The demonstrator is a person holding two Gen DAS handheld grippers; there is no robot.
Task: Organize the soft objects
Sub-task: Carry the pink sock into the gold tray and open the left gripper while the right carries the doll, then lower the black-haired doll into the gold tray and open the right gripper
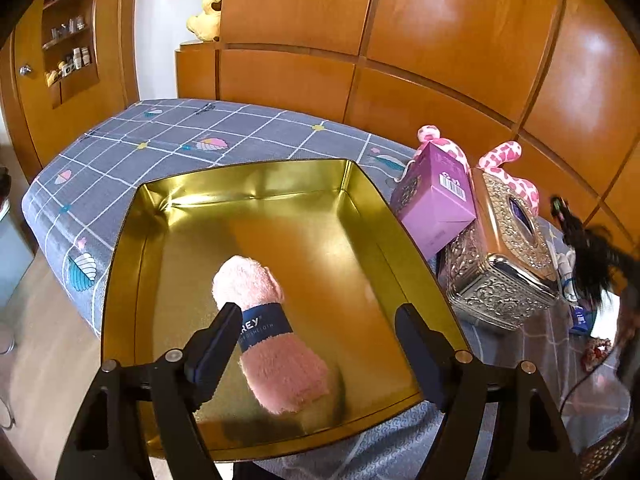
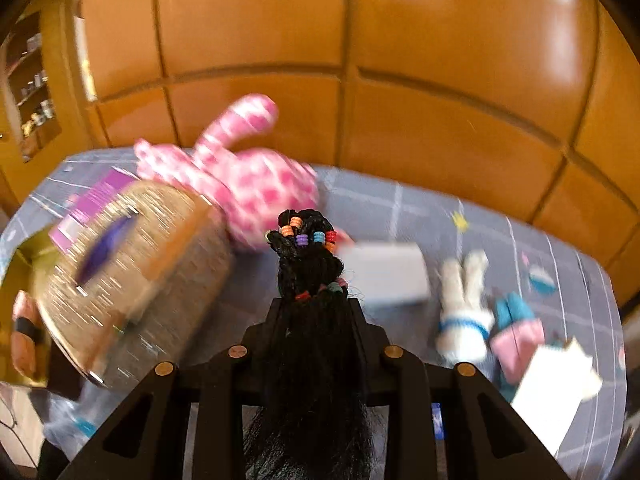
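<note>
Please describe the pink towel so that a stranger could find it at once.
On the bed lies a wide gold tray. The rolled pink towel lies inside, alone. A dark blue paper band around its middle sets it apart.

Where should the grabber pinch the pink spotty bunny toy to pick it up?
Probably the pink spotted plush by its long raised ear, coming from above: it sticks up clear, while the ornate metal box crowds the body's left side.

Pink spotted plush [image 2: 248, 176] and ornate tissue box [image 2: 132, 272] motion-blurred, right hand-held gripper [image 2: 316, 304] fingertips hidden behind black hair [image 2: 312, 360]
</note>
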